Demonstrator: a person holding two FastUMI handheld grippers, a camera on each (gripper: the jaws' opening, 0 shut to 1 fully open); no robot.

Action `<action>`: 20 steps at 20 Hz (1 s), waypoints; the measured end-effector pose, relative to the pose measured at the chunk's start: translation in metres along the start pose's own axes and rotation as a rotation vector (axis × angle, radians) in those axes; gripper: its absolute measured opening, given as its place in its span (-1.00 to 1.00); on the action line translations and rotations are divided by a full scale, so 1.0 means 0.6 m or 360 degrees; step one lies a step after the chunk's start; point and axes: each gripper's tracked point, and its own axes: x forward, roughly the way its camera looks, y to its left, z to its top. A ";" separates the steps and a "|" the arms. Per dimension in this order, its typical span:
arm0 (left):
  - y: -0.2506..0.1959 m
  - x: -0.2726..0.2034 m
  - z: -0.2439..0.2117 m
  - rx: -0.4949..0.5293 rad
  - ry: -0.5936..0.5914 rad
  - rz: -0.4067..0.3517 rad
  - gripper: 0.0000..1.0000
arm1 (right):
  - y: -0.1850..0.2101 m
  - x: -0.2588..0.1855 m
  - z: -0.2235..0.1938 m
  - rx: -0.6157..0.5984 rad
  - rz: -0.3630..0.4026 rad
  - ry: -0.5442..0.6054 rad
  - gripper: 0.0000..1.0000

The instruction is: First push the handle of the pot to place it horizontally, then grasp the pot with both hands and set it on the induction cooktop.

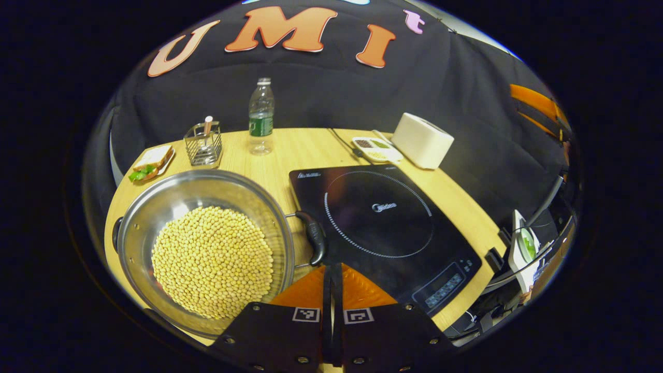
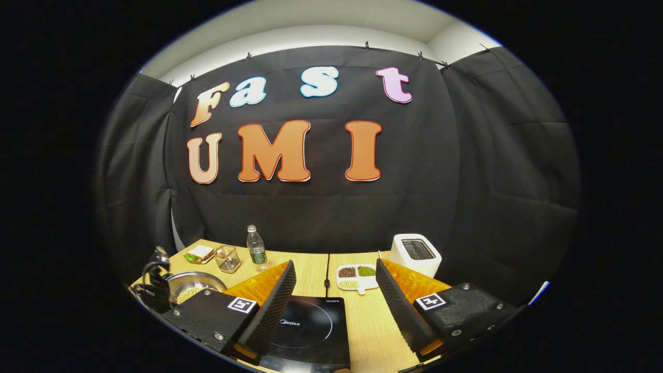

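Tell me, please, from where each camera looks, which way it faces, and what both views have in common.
Left gripper view: rides on the left gripper, fingers closed, low over the pot of beans, beside the pot handle, facing the back wall.
Right gripper view: rides on the right gripper, fingers apart, above the table's near edge, facing the wall.
Shared: pot, induction cooktop, bottle, toaster.

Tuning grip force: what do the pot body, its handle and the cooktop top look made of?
Pot: polished steel, likely; mirror-bright wall. Handle: black, matte, probably plastic, on wire brackets. Induction cooktop: glossy black, glass-like, with soft reflections.
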 end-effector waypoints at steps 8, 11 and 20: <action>0.144 -0.192 0.148 0.0091 -0.0587 0.0336 -0.96 | 0.114 0.009 -0.036 0.0059 0.0104 0.0032 0.92; 0.208 -0.246 0.157 0.0081 -0.0698 0.0453 -0.96 | 0.157 0.010 -0.051 0.0093 0.0117 0.0041 0.92; 0.407 -0.298 0.123 0.0047 -0.0764 0.0712 -0.63 | 0.296 0.044 -0.186 0.0141 0.0172 0.0280 0.92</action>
